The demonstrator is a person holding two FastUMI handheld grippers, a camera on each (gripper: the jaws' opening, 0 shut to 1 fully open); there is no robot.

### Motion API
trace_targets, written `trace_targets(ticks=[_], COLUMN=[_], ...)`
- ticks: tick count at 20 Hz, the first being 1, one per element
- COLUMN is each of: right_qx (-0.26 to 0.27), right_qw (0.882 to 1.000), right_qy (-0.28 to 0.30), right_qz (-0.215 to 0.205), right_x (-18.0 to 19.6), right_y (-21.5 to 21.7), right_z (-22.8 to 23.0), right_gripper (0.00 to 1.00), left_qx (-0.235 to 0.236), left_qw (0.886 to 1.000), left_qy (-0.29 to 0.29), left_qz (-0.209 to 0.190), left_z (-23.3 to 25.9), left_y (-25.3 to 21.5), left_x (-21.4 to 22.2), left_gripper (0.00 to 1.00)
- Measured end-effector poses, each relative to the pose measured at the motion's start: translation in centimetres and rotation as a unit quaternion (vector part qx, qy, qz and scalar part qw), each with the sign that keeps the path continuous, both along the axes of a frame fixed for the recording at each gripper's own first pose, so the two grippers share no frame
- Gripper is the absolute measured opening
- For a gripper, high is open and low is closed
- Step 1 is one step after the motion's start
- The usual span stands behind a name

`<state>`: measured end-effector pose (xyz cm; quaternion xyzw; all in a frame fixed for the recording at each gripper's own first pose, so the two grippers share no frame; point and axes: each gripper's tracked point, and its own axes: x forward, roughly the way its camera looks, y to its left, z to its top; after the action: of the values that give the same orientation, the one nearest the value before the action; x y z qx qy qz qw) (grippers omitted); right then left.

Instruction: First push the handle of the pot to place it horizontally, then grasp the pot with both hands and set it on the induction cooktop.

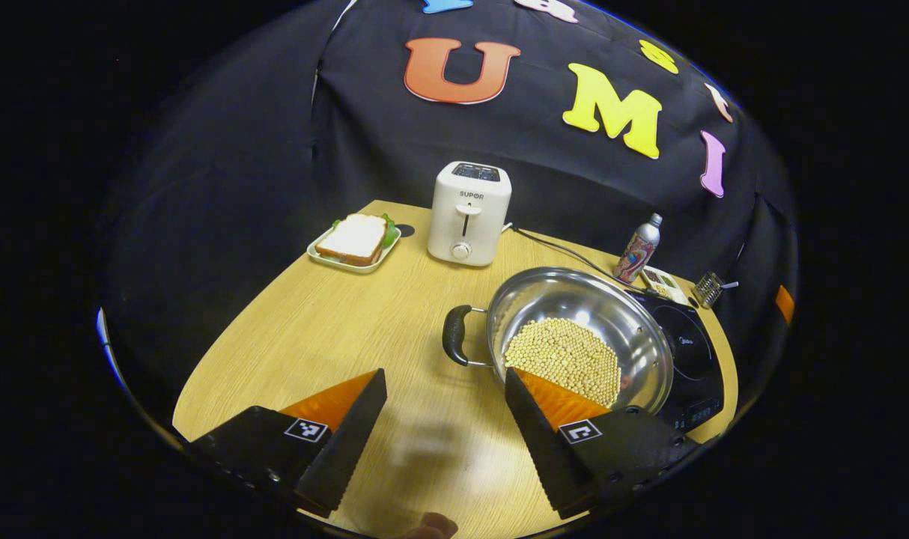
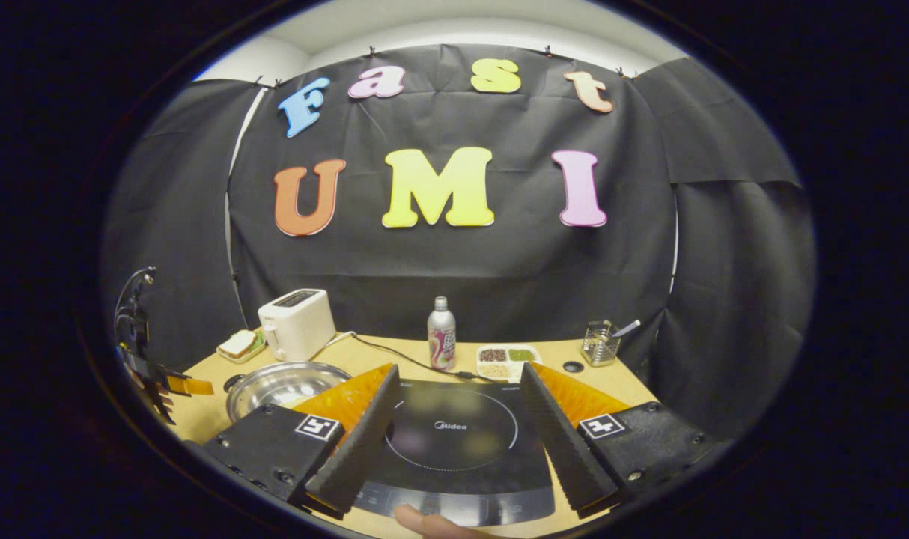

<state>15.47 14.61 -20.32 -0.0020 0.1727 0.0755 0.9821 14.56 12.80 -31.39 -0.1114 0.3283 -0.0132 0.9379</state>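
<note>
Left gripper view: my left tongs hang spread w/ nothing between them, above bare desk near its front edge. The pot lies just ahead and to the right, partly over the induction cooktop by the desk's right edge. Pot handle points left, toward my left tongs; long axis of handle runs front-to-back. Left tongs are nearer; I judge the push falls to them. Pot holds a heap of pale beans.

Right gripper view: my right tongs are spread too, empty, over the cooktop. A divided tray at the back holds sorted grains.
</note>
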Motion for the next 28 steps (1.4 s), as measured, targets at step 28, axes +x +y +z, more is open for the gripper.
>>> trace_targets(ticks=[28], right_qx=[-0.017], right_qw=[0.976], right_qy=[0.215], right_qz=[0.032], right_x=[5.7], right_y=[13.3], right_z=[-19.7], right_gripper=[0.94], left_qx=[0.072], left_qw=[0.995], left_qy=[0.028], left_qz=[-0.067], left_z=[-6.7], left_y=[-2.5], left_x=[9.3], left_gripper=[0.70])
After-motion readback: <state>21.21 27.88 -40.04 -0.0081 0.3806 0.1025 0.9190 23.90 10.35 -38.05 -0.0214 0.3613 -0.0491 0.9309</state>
